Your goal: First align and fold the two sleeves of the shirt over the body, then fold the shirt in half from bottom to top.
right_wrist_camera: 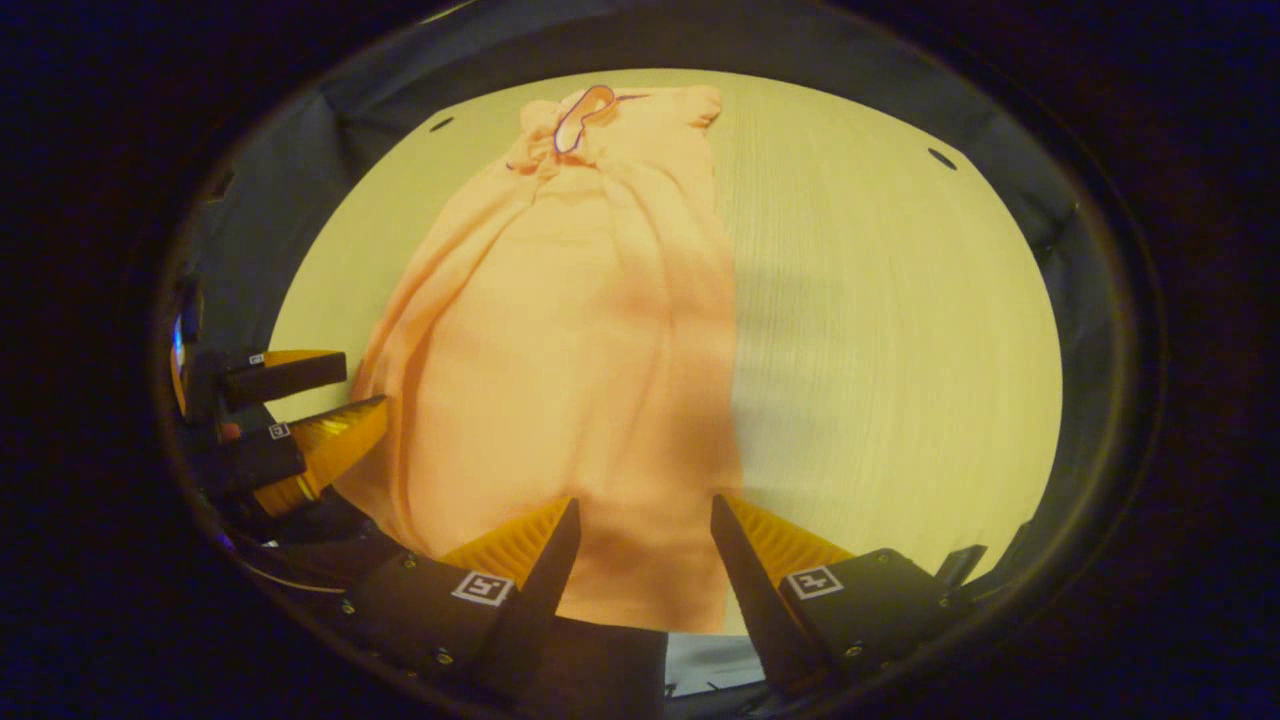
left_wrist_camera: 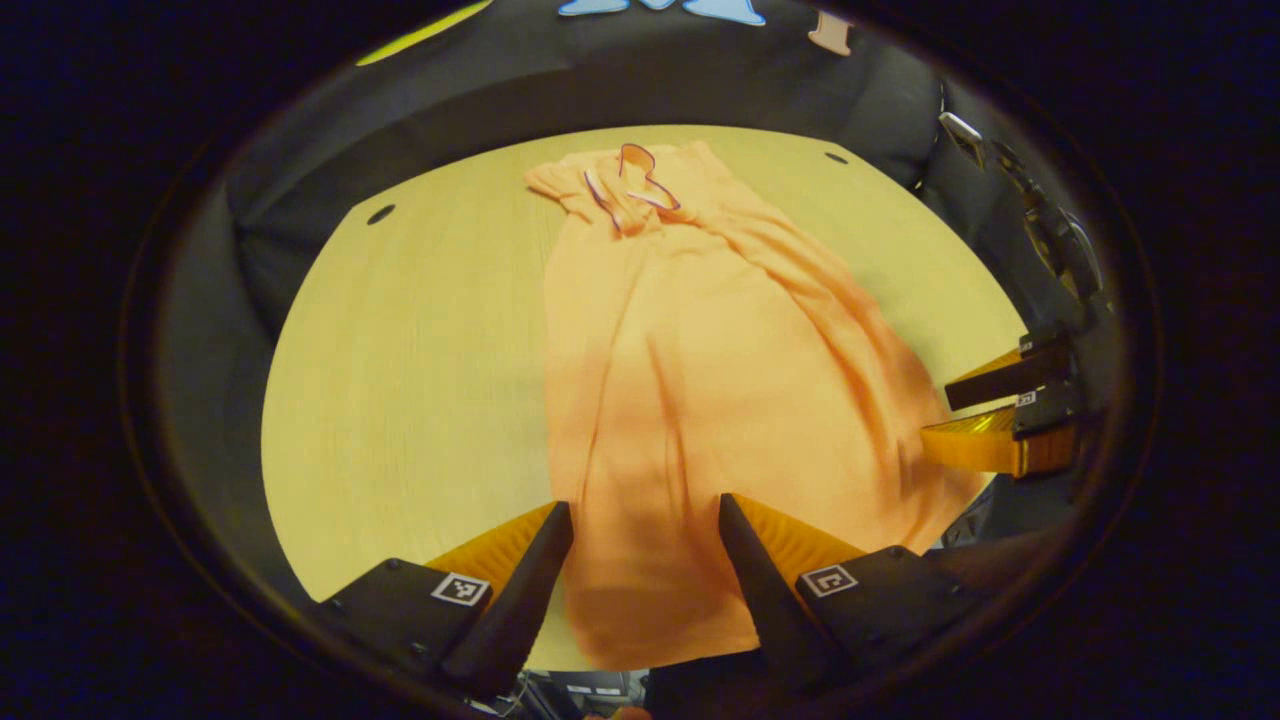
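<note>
Lying lengthwise down the middle of the pale wooden table (left_wrist_camera: pixel 420 380) in the left gripper view is the soft orange shirt (left_wrist_camera: pixel 700 400), narrowed into a long strip, its dark-edged collar (left_wrist_camera: pixel 635 185) at the far end and its hem at the near table edge. The left gripper (left_wrist_camera: pixel 645 520) hovers right over that near hem, fingers spread wide apart, cloth showing in the gap between them and nothing clamped. Over on the right side of this view, the right gripper (left_wrist_camera: pixel 950 420) comes in just at the shirt's edge, its two fingers parted with a gap between them, and whether they touch the fabric I cannot tell. Switching to the right gripper view, the same orange shirt (right_wrist_camera: pixel 570 350) runs away from the camera, collar (right_wrist_camera: pixel 575 120) far off near the table's back edge, the wooden table (right_wrist_camera: pixel 880 330) bare to the right of it. The right gripper (right_wrist_camera: pixel 640 520) sits above the near hem, fingers wide open and gripping nothing. At the left of this view the left gripper (right_wrist_camera: pixel 360 390) shows beside the shirt's edge, fingers apart.
</note>
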Motion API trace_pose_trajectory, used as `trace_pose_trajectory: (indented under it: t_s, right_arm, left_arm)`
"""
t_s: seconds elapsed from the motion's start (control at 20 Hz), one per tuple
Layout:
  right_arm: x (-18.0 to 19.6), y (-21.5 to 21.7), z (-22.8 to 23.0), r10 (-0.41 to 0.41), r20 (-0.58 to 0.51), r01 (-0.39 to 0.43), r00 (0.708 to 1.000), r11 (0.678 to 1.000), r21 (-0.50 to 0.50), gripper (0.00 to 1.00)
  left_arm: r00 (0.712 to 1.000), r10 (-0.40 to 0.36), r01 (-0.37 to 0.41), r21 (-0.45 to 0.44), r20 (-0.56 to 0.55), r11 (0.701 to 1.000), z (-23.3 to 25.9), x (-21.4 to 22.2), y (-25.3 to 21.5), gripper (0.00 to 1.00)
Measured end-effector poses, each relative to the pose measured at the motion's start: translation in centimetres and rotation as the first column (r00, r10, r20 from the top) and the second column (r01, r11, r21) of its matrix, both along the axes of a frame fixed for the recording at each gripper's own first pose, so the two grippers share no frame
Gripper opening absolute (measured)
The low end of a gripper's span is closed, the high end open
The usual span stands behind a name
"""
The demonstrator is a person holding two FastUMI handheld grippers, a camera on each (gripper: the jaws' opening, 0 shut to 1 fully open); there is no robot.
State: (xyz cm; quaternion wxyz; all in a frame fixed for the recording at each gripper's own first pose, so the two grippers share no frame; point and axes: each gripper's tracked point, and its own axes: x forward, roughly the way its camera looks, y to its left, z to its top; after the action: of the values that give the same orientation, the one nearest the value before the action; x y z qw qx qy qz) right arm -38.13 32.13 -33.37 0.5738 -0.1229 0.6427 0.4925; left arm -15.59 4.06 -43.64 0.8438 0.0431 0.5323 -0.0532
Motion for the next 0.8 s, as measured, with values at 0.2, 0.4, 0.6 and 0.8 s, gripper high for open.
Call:
trace_pose_trajectory:
  t_s: [0.2,0.4,0.6,0.8]
  right_arm:
    - [-1.2,-0.8,-1.7,0.069,-0.003,-0.068,0.998,0.994,-0.089,0.83]
    - [-0.9,-0.8,-1.7,0.099,0.031,-0.094,0.995,0.986,-0.139,0.83]
    - [-0.8,-0.9,-1.6,0.123,0.006,-0.12,0.992,0.976,-0.181,0.83]
    - [-0.9,-0.8,-1.6,0.125,0.004,-0.122,0.992,0.973,-0.194,0.84]
  left_arm:
    - [0.995,-0.011,0.015,0.039,-0.101,0.999,-1.8,-0.8,1.0,1.0]
    - [0.987,-0.002,0.006,0.026,-0.164,1.0,-2.5,-0.4,0.7,0.96]
    - [0.964,0.022,-0.017,0.022,-0.265,1.0,-2.5,-0.4,0.7,0.96]
    - [0.948,0.03,-0.023,0.027,-0.315,0.999,-2.3,-0.3,0.6,0.98]
